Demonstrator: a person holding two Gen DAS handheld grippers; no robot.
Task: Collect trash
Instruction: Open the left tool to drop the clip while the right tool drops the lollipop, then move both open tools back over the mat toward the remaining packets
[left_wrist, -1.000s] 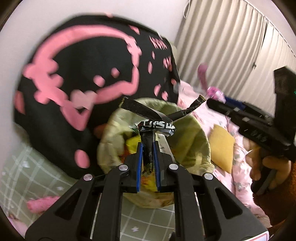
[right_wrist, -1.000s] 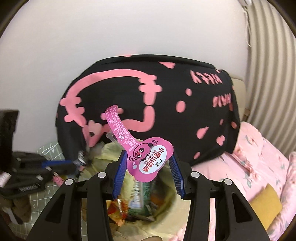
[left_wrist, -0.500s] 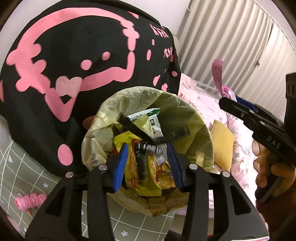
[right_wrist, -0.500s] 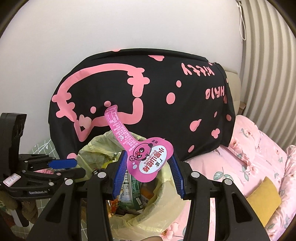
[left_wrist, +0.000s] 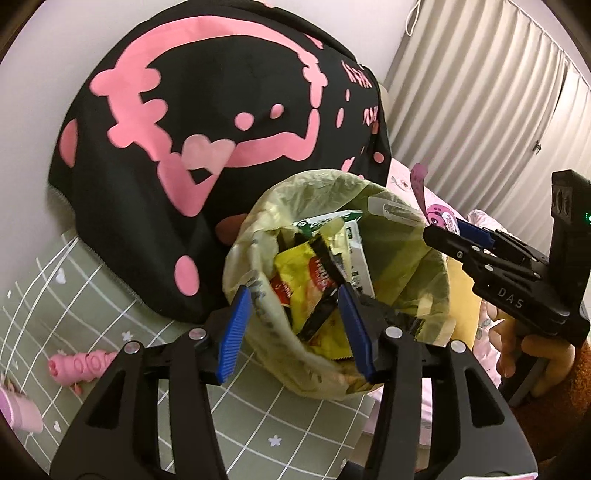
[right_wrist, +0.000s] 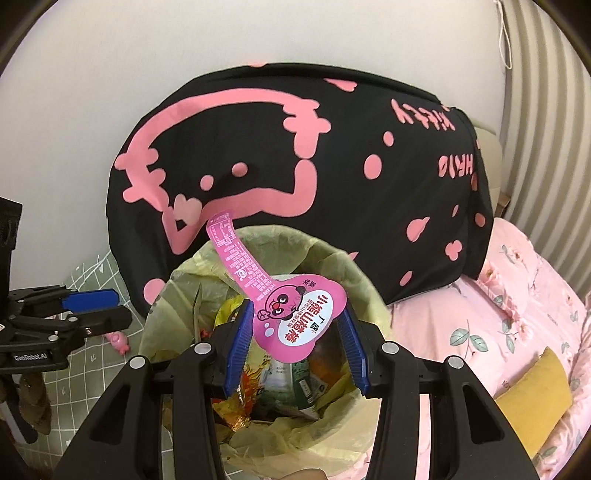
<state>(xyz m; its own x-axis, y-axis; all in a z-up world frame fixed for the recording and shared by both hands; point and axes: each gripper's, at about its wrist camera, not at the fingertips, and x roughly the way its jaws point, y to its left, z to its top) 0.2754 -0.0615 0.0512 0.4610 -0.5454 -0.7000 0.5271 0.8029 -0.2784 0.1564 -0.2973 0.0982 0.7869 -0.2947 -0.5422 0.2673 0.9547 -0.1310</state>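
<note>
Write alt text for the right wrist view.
The right gripper holds a pink bear-print wrapper over a trash bin lined with a yellowish bag and full of snack packets. A black cushion with pink markings stands behind it; the left gripper shows at the left edge.

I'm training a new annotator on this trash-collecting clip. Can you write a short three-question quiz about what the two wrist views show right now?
1. True or false: the right tongs grip a pink bear-printed paper wrapper.
2. What lines the round trash bin?
A. black cloth
B. yellowish translucent plastic bag
C. pink floral sheet
3. Fill in: the left tongs, whose jaws are opening with nothing pressed between them, hang over the bin's ____ side as seen from the right wrist.

Key
1. True: its wide printed end sits between the blue pads.
2. B: the bag folds over the rim.
3. Left: the left tongs enter that view from the left edge.
</note>
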